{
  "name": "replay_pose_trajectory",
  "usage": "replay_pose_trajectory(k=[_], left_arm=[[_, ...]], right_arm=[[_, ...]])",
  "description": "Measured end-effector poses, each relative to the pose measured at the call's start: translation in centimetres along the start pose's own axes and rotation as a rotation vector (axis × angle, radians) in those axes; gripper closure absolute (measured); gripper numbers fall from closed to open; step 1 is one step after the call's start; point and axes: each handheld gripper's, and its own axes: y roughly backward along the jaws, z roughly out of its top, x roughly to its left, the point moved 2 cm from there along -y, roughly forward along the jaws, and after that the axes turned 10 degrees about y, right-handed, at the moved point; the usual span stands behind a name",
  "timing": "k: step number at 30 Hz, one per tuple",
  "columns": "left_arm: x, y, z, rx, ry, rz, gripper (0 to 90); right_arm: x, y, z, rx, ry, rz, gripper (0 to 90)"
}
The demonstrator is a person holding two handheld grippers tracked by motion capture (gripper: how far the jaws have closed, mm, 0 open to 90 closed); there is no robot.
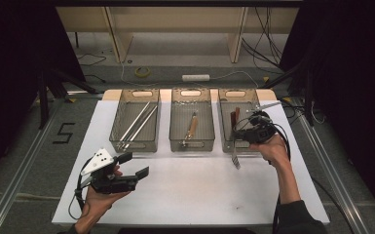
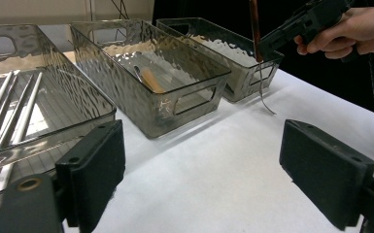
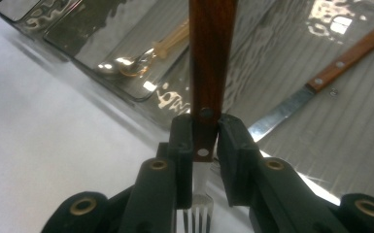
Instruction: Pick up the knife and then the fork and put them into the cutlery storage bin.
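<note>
right gripper: jaws clamped on the fork at the lower end of its wooden handle, by the rivets; tines point down past the jaws, handle stands up
fork position: in the high view the fork hangs at the front wall of the right bin; tines over the white table just in front of that bin; whether they touch the table I cannot tell
right bin contents: wooden-handled knife lying flat on the floor of the bin
middle bin: spoon with a light wooden handle inside
left bin: metal rods lying lengthwise
left gripper: jaws wide open, nothing between them; held low over the table's near left part, well apart from the bins and the fork
</note>
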Motion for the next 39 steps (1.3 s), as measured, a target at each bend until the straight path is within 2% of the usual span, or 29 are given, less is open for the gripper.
replay_pose_trajectory(k=[6, 12, 19, 28, 39], left_arm=[[0.0, 0.0, 0.0, 0.0, -0.001, -0.001, 16.0], [0.0, 0.0, 0.0, 0.002, 0.0, -0.002, 16.0], [0.0, 0.1, 0.0, 0.002, 0.0, -0.003, 16.0], [-0.1, 0.1, 0.0, 0.0, -0.001, -0.007, 16.1], [0.0, 0.3, 0.0, -0.007, 0.004, -0.007, 16.0]], right_arm=[[-0.8, 0.9, 0.5, -0.055, -0.047, 0.011, 77.8], [-1.8, 2.0, 2.4, -0.082, -0.094, -0.016, 77.7], [-3.7, 2.3, 4.8, -0.068, -0.161, -0.038, 77.6], [-5.7, 1.3, 5.7, -0.043, -0.217, -0.078, 77.6], [-8.5, -1.4, 5.4, -0.01, -0.315, -0.159, 76.4]])
